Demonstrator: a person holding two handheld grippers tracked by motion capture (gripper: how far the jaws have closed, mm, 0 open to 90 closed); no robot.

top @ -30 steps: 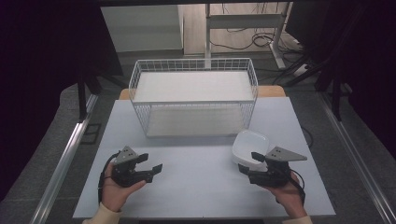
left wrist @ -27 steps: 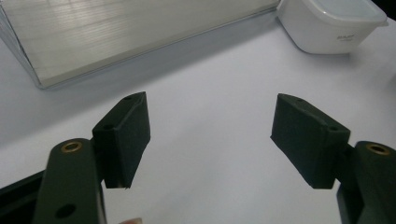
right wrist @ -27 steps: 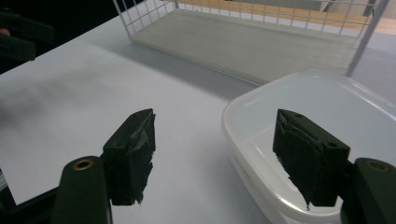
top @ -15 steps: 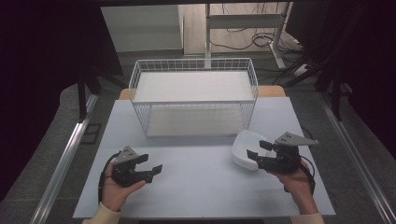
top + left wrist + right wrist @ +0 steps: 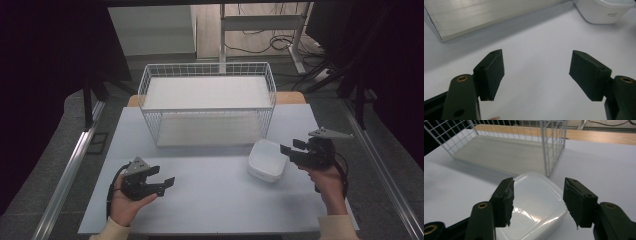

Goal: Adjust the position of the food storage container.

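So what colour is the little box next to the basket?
The box is white with a cloudy see-through lid, clearest in the right gripper view.

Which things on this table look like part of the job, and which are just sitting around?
Likely in play:
- white lidded container, right tool open beside it
- white wire basket behind it
- left tool, open over bare table

Just about:
- cables on the floor
- metal stand behind the table
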